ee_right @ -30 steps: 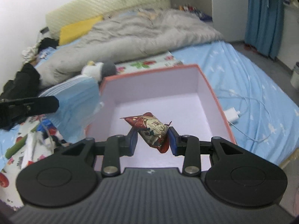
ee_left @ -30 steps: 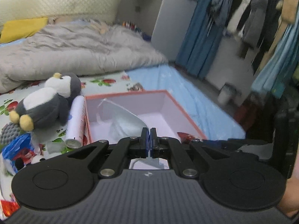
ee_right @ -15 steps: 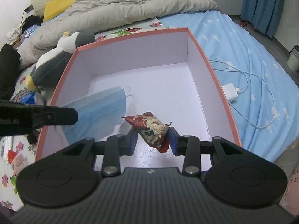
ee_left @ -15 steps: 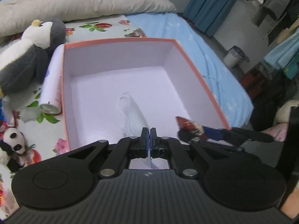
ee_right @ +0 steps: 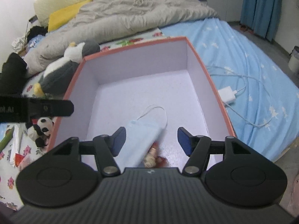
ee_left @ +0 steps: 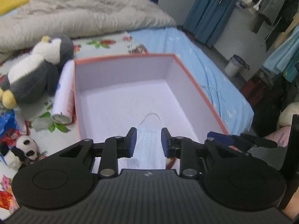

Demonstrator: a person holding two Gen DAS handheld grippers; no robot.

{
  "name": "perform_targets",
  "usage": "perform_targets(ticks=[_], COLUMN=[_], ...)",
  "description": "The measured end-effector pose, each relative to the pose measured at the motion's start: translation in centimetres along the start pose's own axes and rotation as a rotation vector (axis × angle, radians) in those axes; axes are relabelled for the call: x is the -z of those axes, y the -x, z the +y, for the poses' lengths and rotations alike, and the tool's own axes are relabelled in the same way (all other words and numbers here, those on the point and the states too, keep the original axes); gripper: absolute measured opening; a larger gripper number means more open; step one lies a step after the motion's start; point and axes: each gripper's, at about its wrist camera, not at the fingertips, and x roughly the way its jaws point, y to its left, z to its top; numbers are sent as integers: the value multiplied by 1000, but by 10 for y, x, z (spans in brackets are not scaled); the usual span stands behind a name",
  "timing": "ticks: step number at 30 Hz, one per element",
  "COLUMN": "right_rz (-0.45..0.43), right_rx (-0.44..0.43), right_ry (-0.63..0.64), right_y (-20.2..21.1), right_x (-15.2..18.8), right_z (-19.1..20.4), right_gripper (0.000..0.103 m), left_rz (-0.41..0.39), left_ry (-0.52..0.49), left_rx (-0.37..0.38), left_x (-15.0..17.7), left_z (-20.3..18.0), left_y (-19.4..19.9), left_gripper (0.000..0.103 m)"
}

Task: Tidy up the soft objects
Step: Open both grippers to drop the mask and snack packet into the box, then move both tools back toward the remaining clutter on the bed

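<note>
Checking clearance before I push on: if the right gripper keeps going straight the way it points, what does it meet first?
Most likely the face mask lying in the box, just ahead of the opening right gripper; depth is hard to judge.

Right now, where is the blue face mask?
In the right wrist view, the face mask lies inside the pink box, near its front edge, partly covering a red snack packet.

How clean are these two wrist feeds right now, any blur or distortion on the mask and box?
Left wrist: penguin plush and grey duvet smeared; box edges bowed by the fisheye. Right wrist: face mask motion-blurred, snack packet under it soft; box rim crisp.
</note>
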Motion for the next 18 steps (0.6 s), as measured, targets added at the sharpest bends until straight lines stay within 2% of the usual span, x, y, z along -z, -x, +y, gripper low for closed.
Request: perform_targets(ticks=[7, 18], right_rz=[-95, -198], right_rx=[-34, -64], right_ry=[23, 65], right_y=[36, 81], right_x=[13, 37], right_z=[10, 28], right_gripper=[64, 64], left_rz=[-102, -221], left_ry=[-48, -20], left_rx=[-29, -50], left_x=[24, 74], left_z=[-7, -4], left_y=[44, 101], left_gripper=[33, 33])
